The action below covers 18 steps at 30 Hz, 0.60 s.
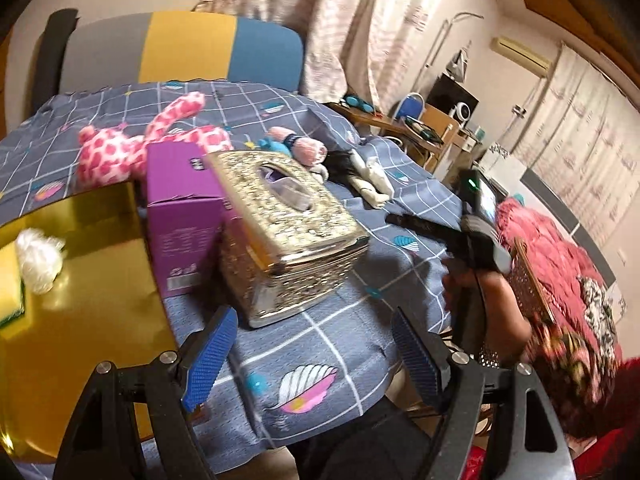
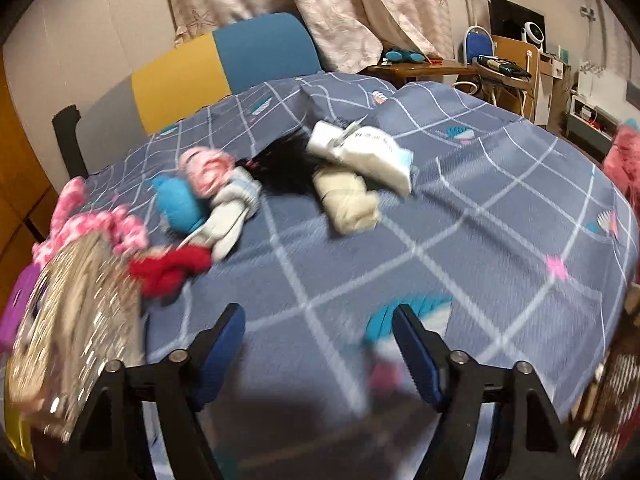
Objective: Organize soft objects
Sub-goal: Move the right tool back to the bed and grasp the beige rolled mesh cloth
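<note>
Two grippers are in view over a table covered by a blue-grey checked cloth [image 2: 460, 216]; largest on it is the gold embossed tissue box [image 1: 280, 232], left of centre, with a purple carton [image 1: 180, 216] touching its left side and a gold tray [image 1: 80, 300] at the near left edge; the tray carries a white fluffy ball [image 1: 38, 256] and a yellow sponge [image 1: 10, 292], just beside each other. Soft items lie toward the far side: a pink spotted plush toy [image 1: 132, 148] behind the carton; a pink roll [image 2: 208, 168], a blue plush piece [image 2: 178, 202] and a grey-white sock [image 2: 230, 216] bunched together; a black item [image 2: 286, 172] to their right; a cream rolled sock [image 2: 348, 200] touching a white folded pair [image 2: 368, 152]; a red cloth [image 2: 172, 270] near the tissue box. Left gripper [image 1: 308, 364]: jaws wide apart, holding nothing, above bare cloth near the tissue box. Right gripper [image 2: 318, 356]: jaws wide apart, empty, above cloth at the near edge, well apart from the socks; this view is motion-blurred.
</note>
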Motion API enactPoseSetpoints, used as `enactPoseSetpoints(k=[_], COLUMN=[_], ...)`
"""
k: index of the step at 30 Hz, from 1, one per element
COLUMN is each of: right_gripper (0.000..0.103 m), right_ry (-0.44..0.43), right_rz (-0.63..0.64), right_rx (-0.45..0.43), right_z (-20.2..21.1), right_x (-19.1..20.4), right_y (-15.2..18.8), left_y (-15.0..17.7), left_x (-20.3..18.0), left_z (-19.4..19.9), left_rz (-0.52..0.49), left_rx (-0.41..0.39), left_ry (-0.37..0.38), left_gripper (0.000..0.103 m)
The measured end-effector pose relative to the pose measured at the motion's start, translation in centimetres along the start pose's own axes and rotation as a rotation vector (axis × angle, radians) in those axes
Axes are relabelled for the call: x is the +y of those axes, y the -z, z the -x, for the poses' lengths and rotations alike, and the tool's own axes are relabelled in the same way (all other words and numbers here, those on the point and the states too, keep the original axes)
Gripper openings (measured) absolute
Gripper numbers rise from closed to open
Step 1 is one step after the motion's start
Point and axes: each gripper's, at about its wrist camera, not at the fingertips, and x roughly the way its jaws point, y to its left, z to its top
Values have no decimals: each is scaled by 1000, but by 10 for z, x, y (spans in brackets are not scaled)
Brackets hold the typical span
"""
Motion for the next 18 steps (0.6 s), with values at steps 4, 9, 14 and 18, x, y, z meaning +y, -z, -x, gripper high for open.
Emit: enactPoseSetpoints(k=[4, 9, 14, 18], right_gripper=[75, 75, 75, 71], right_ry=[17, 52, 60, 52], right_rz=[9, 39, 32, 15], right_rx=[14, 65, 130, 136], right_z=[-35, -84, -122, -135], right_x=[-12, -16, -23, -27], right_y=[-43, -81, -93, -93], left_y=[-8, -22, -34, -42], left_x=[-9, -15, -21, -28], left_z=[-8, -19, -27, -33], left_rz=[-4, 17, 22, 9], left_rx=[13, 33, 39, 43], left_ry=[-2, -13, -23, -22], left_gripper=[80, 80, 80, 80])
